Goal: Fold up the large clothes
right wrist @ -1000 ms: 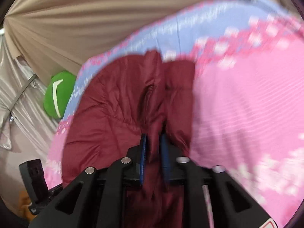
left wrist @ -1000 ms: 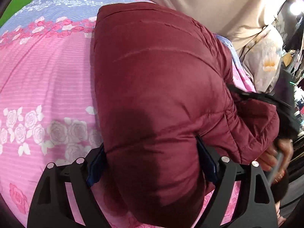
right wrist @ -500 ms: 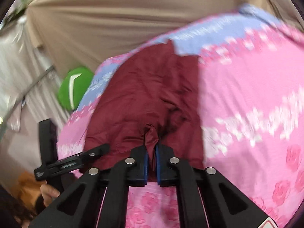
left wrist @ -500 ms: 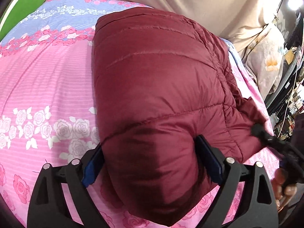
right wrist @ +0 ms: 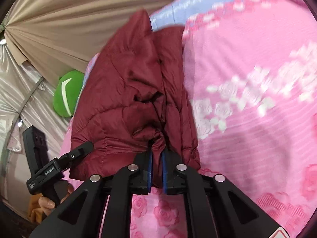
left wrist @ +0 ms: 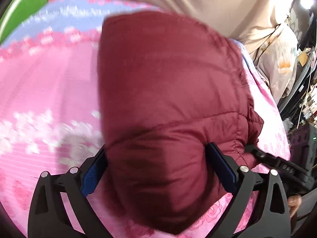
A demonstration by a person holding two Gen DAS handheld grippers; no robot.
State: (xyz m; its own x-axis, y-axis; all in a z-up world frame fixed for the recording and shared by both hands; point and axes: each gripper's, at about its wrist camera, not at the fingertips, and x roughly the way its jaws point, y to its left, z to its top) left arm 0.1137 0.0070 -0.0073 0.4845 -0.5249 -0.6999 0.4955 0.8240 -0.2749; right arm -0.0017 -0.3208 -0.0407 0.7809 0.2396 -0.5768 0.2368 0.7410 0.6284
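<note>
The right gripper (right wrist: 156, 170) was pinched almost fully together on a bunched fold of the jacket (right wrist: 138, 91), its 2 blue pads (right wrist: 150, 168) pressing the dark red fabric between them at the jacket's near edge. From that pinch the quilted jacket ran away from the camera across the bedsheet (right wrist: 257, 119), folded over on itself with a deep crease and a dark gap near its middle. To the left of the jacket, the left gripper (right wrist: 59, 164) showed as a black handle in a hand (right wrist: 49, 200), its tip touching the jacket's left hem.

In the left wrist view, the left gripper (left wrist: 158, 170) stood wide apart, its blue pads (left wrist: 93, 174) set on either side of a thick rounded bulge of the jacket (left wrist: 168, 91). The fabric filled the gap between the fingers, and both pads touched the padding, though how firmly could not be told. The jacket lay as a broad folded bundle on the pink, rose-patterned bedsheet (left wrist: 49, 99), whose far band was lilac. At the jacket's lower right corner the right gripper (left wrist: 277, 166) reached in against the fabric.

Beyond the bed hung a beige curtain (right wrist: 69, 19), with a green cushion (right wrist: 66, 93) beside the sheet's far left side. Much of the sheet was blurred.
</note>
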